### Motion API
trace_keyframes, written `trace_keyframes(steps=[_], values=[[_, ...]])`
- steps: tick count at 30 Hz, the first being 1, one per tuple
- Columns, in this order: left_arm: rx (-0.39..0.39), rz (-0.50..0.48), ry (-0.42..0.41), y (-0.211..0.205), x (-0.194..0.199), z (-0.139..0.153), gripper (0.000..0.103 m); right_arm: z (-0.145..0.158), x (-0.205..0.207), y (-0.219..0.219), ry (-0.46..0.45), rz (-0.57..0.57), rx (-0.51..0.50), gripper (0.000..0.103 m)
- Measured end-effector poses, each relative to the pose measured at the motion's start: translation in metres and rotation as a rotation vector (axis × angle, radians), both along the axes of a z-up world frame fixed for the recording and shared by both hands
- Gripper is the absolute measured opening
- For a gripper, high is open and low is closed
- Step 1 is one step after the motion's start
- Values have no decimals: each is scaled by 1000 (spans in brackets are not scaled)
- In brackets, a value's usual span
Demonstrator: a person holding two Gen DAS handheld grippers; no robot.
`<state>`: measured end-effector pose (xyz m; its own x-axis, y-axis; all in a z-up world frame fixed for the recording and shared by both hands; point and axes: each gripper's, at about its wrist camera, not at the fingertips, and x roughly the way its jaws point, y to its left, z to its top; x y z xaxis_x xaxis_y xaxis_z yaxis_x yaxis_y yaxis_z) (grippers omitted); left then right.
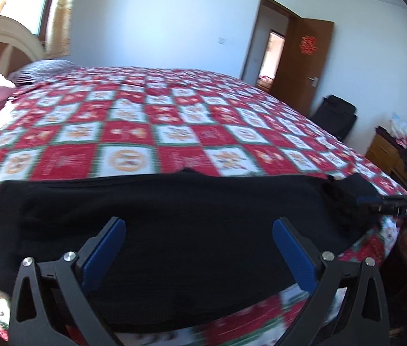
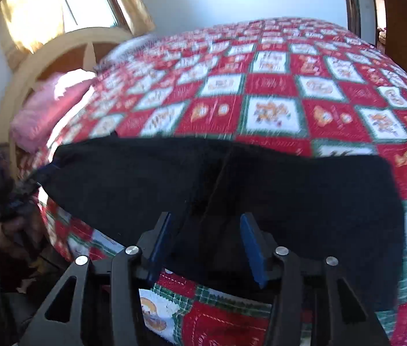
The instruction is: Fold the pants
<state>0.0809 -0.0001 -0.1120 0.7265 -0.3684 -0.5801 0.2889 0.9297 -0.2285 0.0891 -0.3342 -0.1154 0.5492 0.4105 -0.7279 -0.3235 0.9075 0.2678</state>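
Black pants lie flat in a long band across the near edge of the bed's red, white and green checked quilt. My left gripper hovers over their middle, blue pads wide apart, open, with nothing between them. The right gripper comes in from the right edge at the pants' right end. In the right wrist view the pants show a fold ridge near the middle. My right gripper stands over the near edge of the cloth, open, pads not pressing on it.
A cream headboard and a pink pillow stand at the bed's left end under a bright window. An open brown door, a black bag and a wooden cabinet are on the right.
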Motion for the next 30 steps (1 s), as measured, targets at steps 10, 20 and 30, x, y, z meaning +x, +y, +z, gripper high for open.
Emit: trace_keyframes(steps=[10,20,30], values=[[-114,-300,166,-137,33,0,95,7,-8,-117,-95,-427,178,53],[-108,-367,285,-205,41,-12,57,7,-22,-125,-241,-532,155,53],[-170,-350,304,-204,47,-12,14,0,-24,-145,-242,-620,195,58]])
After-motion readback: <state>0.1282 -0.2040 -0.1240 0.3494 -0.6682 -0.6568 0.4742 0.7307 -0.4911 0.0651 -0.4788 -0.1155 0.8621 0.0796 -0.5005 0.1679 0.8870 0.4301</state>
